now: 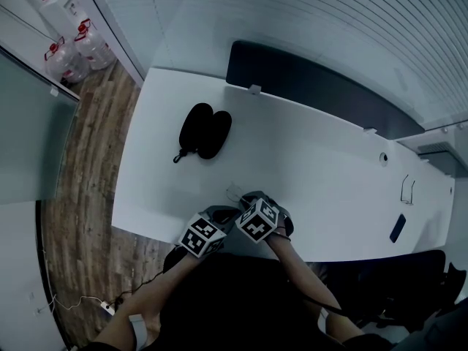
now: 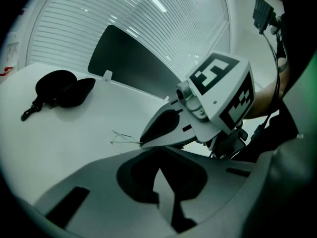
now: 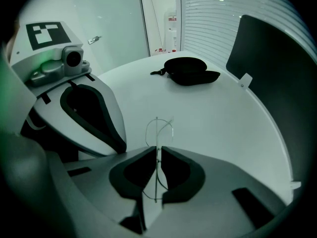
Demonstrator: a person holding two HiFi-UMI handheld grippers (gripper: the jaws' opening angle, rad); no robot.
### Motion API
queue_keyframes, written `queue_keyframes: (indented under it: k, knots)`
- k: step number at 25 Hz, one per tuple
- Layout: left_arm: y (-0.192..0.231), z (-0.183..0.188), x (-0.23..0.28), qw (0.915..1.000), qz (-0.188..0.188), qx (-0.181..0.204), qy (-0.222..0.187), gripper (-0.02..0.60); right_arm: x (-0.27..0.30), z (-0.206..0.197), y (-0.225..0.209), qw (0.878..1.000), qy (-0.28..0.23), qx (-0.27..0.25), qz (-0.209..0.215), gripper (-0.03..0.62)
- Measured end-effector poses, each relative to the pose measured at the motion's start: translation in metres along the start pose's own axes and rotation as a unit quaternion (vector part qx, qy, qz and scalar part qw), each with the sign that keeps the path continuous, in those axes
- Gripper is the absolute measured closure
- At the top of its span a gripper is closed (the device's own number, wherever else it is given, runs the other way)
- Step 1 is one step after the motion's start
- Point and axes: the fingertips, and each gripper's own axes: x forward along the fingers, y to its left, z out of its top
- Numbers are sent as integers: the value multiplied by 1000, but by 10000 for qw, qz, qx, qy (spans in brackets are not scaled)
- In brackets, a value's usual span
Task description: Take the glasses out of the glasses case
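The head view looks steeply down from above the near edge of the table (image 1: 307,174). From there the case (image 1: 205,130) lies well ahead and to the left, small and far off. The left gripper (image 2: 157,150) view sits low over the table, much closer to the surface, and faces across it. It has the case at its upper left and the right gripper (image 2: 143,143) close in at its right. The right gripper view is just as low and faces the case almost head-on, with the left gripper close at its left. All three views share the case, the table around it and the dark panel (image 3: 267,73) behind the case.
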Motion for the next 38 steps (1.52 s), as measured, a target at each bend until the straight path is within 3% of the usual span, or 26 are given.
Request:
queue_keyframes:
  k: [17, 38]
  knots:
    - [2, -12, 4, 9997, -69, -145, 184, 575, 11, -9, 5, 9997, 241, -6, 108, 553]
    - [4, -16, 8, 9994, -130, -256, 190, 575, 12, -9, 1, 9998, 160, 61, 61, 549]
